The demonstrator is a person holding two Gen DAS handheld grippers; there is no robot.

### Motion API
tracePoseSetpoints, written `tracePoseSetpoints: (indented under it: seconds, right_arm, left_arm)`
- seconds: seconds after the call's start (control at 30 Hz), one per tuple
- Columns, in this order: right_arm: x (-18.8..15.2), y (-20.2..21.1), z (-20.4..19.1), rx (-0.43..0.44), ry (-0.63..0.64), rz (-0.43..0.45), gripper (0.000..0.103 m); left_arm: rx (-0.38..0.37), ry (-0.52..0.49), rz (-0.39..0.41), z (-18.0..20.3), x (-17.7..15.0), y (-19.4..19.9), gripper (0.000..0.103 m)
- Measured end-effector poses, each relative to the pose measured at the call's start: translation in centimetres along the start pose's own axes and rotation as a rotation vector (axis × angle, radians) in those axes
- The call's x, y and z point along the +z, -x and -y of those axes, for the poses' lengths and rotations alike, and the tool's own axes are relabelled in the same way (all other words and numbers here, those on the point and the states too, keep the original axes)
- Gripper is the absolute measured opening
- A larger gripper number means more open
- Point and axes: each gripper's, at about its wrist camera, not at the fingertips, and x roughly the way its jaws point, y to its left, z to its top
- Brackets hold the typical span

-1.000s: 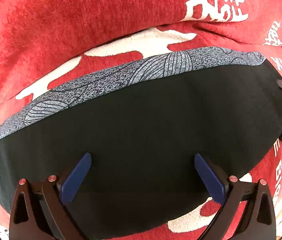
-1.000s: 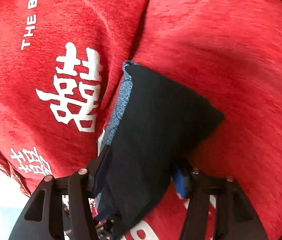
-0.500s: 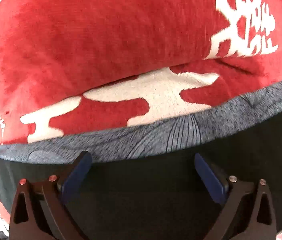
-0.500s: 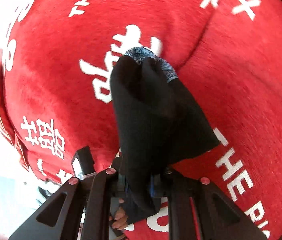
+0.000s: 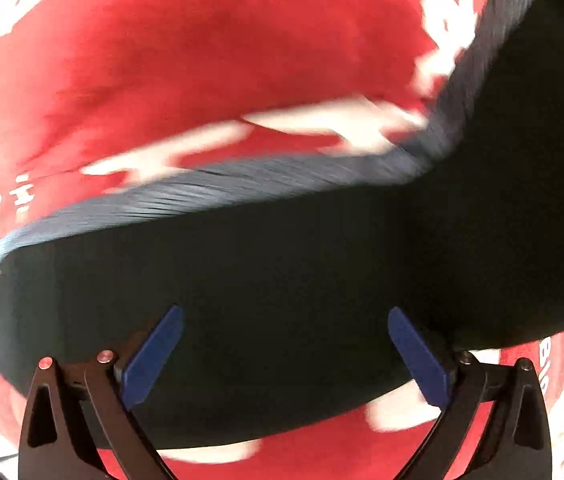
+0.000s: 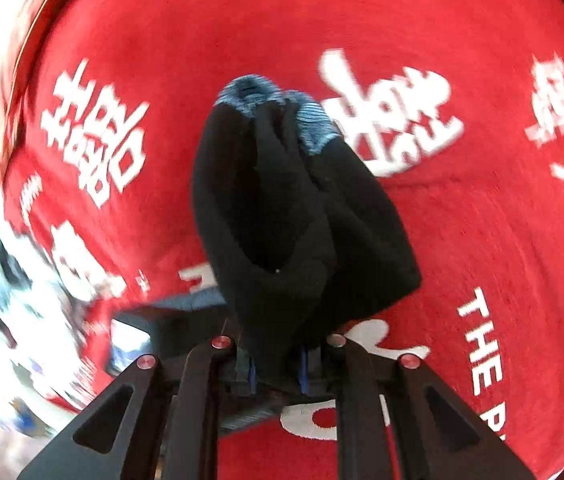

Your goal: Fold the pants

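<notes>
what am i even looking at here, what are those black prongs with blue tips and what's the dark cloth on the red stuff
There is no robot arm here. A person holds a hand gripper in each hand, and each has a wide-angle camera looking out along its two fingers, so the black prongs at the bottom of each picture are the gripper itself.

The left camera shows the left gripper wide open, its blue pads apart over the pants, black with a grey patterned band along the far edge.

The right camera shows the right gripper shut on a bunched end of the pants, lifting it.

Underneath lies a red blanket with white characters and lettering. Both pictures are blurred by motion.
</notes>
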Motion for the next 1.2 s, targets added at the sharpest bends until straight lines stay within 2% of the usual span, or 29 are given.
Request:
tracePoseSetpoints:
  seconds: [0.07,0.17,0.23,0.27,0.3,0.37,0.4,0.43,0.5,0.53,0.6,0.63,0.67,0.73,0.77,0.8,0.83,0.87,0.93,0.97,1.0,1.13,1.17,1.2]
  right_arm:
    - [-0.6,-1.8,-3.9,-0.035,0.106,-0.033,0.019]
    - [-3.3,-6.0,-9.9,-0.099,0.271,-0.094,0.021]
    - [-5.6,-9.7,-13.1,-0.156,0.343,-0.150,0.029]
    - [-7.6,-13.0,-15.1,-0.210,0.420,-0.212,0.044]
    - [-8.8,-14.8,-16.1,-0.243,0.472,-0.253,0.058]
    - [-12.1,-18.2,-18.7,-0.344,0.617,-0.351,0.059]
    - [-13.2,-18.2,-19.9,-0.358,0.666,-0.355,0.059]
    - [-13.8,-17.1,-21.1,-0.325,0.690,-0.338,0.059]
    - [-14.4,-13.5,-23.1,-0.180,0.667,-0.307,0.060]
    - [-14.2,-12.5,-23.1,-0.136,0.627,-0.310,0.061]
    - [-12.4,-10.8,-19.9,0.035,0.366,-0.338,0.061]
    - [-11.8,-10.6,-18.0,0.085,0.244,-0.345,0.061]
    - [-11.1,-10.9,-14.9,0.143,0.058,-0.359,0.061]
    - [-10.7,-12.0,-9.7,0.176,-0.231,-0.393,0.061]
    - [-10.9,-12.5,-7.0,0.203,-0.373,-0.390,0.062]
    - [-10.8,-12.8,-6.1,0.220,-0.422,-0.383,0.062]
    - [-11.0,-13.0,-5.0,0.244,-0.477,-0.368,0.062]
    - [-10.9,-13.2,-4.4,0.255,-0.504,-0.356,0.062]
    - [-11.0,-13.5,-3.4,0.266,-0.566,-0.338,0.062]
    - [-11.2,-13.7,-2.8,0.282,-0.613,-0.330,0.062]
    - [-11.3,-13.6,-1.9,0.296,-0.653,-0.320,0.062]
    - [-11.6,-14.4,-0.8,0.325,-0.761,-0.284,0.059]
    - [-11.7,-14.8,-0.7,0.331,-0.780,-0.285,0.054]
    - [-11.9,-15.2,-0.6,0.332,-0.797,-0.297,0.043]
  left_arm:
    - [0.060,0.057,0.017,-5.2,-0.4,1.4,0.103]
    - [0.171,0.177,-0.009,-12.9,-1.4,2.1,0.103]
    - [0.213,0.244,-0.042,-17.4,-2.3,1.8,0.103]
    - [0.244,0.288,-0.066,-20.3,-3.1,1.6,0.103]
    - [0.255,0.311,-0.079,-21.3,-4.1,1.7,0.103]
    - [0.251,0.344,-0.102,-23.6,-5.6,1.4,0.103]
    - [0.235,0.349,-0.105,-24.5,-5.9,1.2,0.103]
    - [0.219,0.343,-0.102,-24.9,-5.9,0.8,0.103]
    - [0.161,0.304,-0.103,-24.7,-6.3,1.0,0.103]
    - [0.118,0.279,-0.109,-24.0,-6.3,1.1,0.103]
    - [0.028,0.250,-0.123,-22.5,-5.7,1.1,0.103]
    - [-0.037,0.242,-0.126,-21.9,-5.3,1.2,0.103]
    - [-0.077,0.239,-0.125,-21.6,-5.1,1.3,0.103]
    - [-0.198,0.230,-0.113,-20.1,-4.2,1.5,0.103]
    - [-0.231,0.224,-0.114,-18.9,-3.8,1.7,0.103]
    - [-0.270,0.214,-0.118,-18.0,-3.4,1.4,0.098]
    - [-0.284,0.201,-0.123,-17.2,-2.9,1.2,0.087]
    - [-0.292,0.176,-0.136,-16.3,-2.4,0.6,0.083]
    - [-0.300,0.151,-0.167,-15.2,-1.9,-0.8,0.063]
    - [-0.308,0.142,-0.188,-14.7,-1.7,-1.4,0.059]
    - [-0.318,0.134,-0.203,-14.1,-1.5,-1.7,0.055]
    - [-0.315,0.109,-0.207,-12.6,-0.9,-2.6,0.055]
    - [-0.314,0.106,-0.215,-12.0,-1.0,-2.8,0.055]
    - [-0.302,0.103,-0.226,-11.7,-1.0,-3.4,0.055]
